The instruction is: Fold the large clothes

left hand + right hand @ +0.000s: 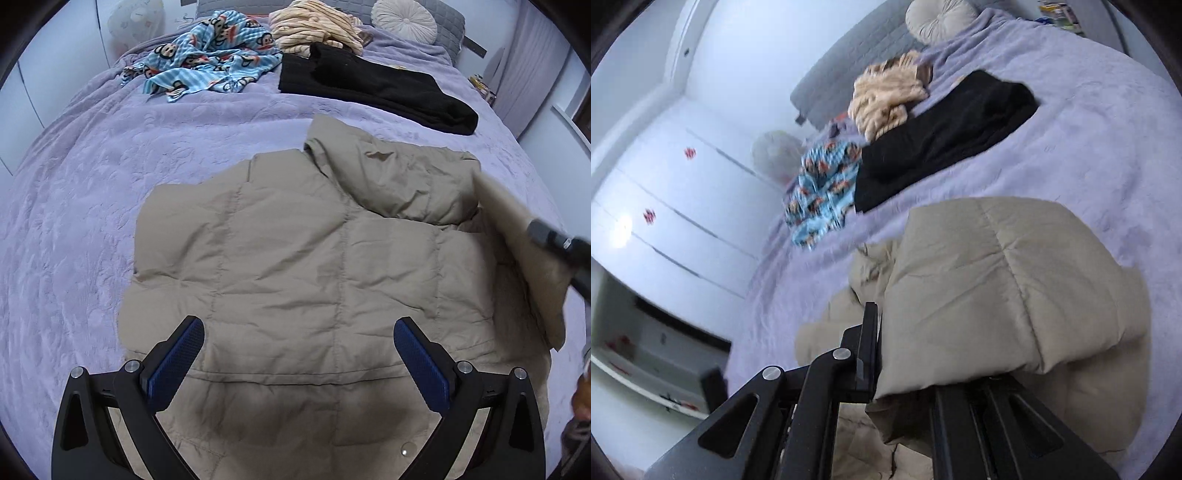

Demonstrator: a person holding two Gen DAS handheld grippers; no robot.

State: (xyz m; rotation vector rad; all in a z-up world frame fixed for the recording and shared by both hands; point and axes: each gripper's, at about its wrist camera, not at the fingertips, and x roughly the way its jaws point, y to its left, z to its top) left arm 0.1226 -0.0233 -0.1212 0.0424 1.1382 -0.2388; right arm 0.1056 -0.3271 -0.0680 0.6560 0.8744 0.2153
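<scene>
Lilac bedspread [92, 221] carries the beige jacket [295, 266] lying lengthwise, collar toward the headboard, under the released left gripper [298, 363], while from the right wrist, white wardrobes [665, 206] flank the right gripper [886, 354] clenched on a lifted jacket fold.

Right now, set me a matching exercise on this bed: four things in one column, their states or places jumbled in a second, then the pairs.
Things:
1. beige quilted puffer jacket
2. black knitted garment
3. left tongs
4. right tongs

States:
A. open, hovering over the jacket
B. spread on the purple bedspread, one side lifted
C. shut on the jacket's edge
D. lying beyond the jacket, towards the headboard

Pairs: 1-B, 2-D, 3-A, 4-C
</scene>
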